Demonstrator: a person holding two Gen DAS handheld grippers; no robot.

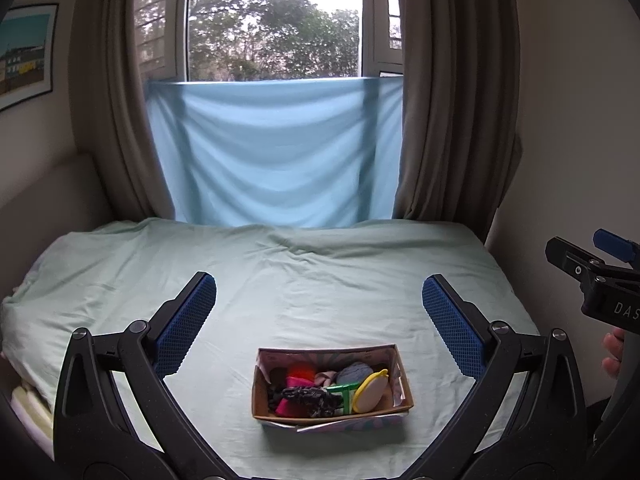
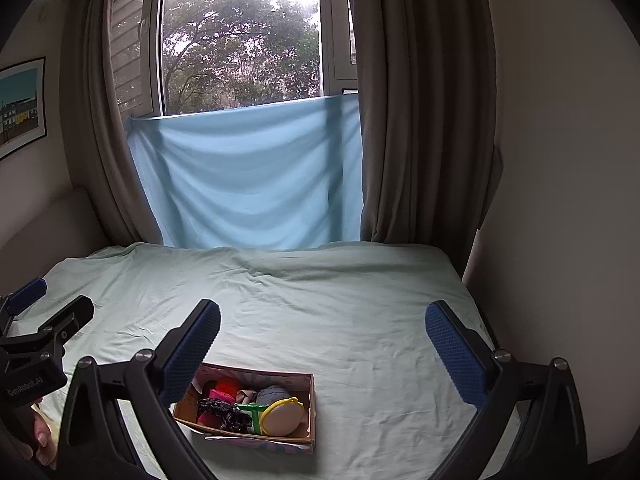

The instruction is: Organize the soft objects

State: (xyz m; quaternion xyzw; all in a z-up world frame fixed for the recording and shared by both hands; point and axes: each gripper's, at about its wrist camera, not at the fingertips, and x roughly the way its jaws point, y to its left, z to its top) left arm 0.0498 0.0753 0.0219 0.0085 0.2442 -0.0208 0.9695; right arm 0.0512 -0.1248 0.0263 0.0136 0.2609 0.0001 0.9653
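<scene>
A small cardboard box (image 1: 403, 390) (image 2: 309, 408) rests on the pale green bed sheet (image 1: 304, 280) (image 2: 340, 300), near the front. Inside lie several soft items: a cream pouch with a yellow rim (image 1: 370, 392) (image 2: 282, 417), a grey ball (image 1: 354, 372) (image 2: 272, 394), a black patterned cloth (image 1: 308, 396) (image 2: 226, 410), pink pieces (image 1: 298, 383) and an orange piece (image 1: 298, 369). My left gripper (image 1: 320, 320) hovers open above and just behind the box, holding nothing. My right gripper (image 2: 322, 344) is open too, with the box below its left finger.
A light blue cloth (image 1: 276, 152) hangs over the window sill behind the bed, between brown curtains (image 1: 452, 100). A wall runs close along the bed's right edge (image 2: 560, 200). A framed picture (image 1: 24, 56) hangs on the left wall. A hand (image 1: 612, 354) holds the right gripper.
</scene>
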